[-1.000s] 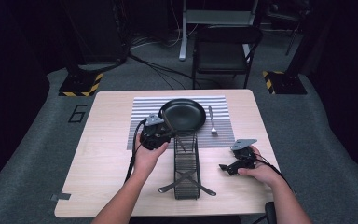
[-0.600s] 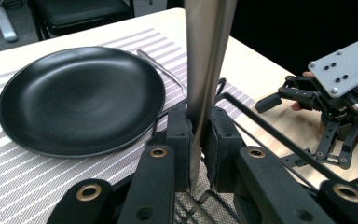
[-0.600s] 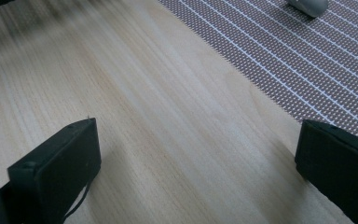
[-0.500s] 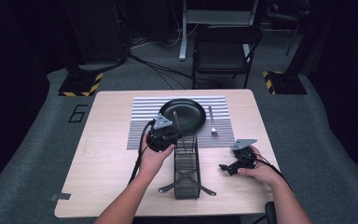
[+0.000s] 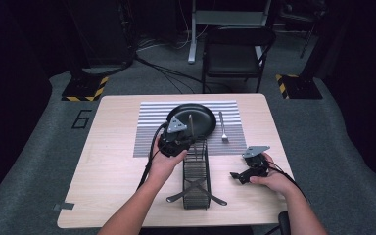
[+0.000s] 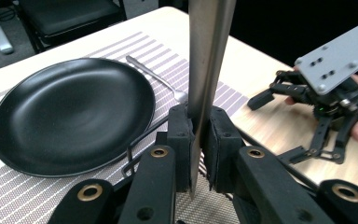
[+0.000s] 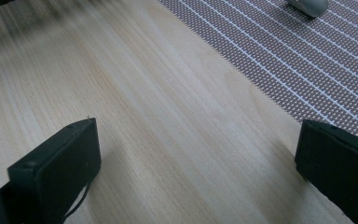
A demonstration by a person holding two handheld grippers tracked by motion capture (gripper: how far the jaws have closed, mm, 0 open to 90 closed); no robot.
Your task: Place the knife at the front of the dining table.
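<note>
Above the near end of the black wire rack [image 5: 196, 171], just in front of the black plate [image 6: 72, 119]: left gripper [image 6: 195, 154] with fingers [image 6: 181, 140] clamped tight on a flat steel utensil [image 6: 207, 56], held upright, its upper end cut off by the frame edge. On the striped mat [image 5: 149, 134], right of the plate: a fork [image 5: 222, 126]. Over bare worktop [image 7: 168, 130] near the mat's edge: right gripper [image 7: 198, 163], fingers spread wide, holding nothing.
</note>
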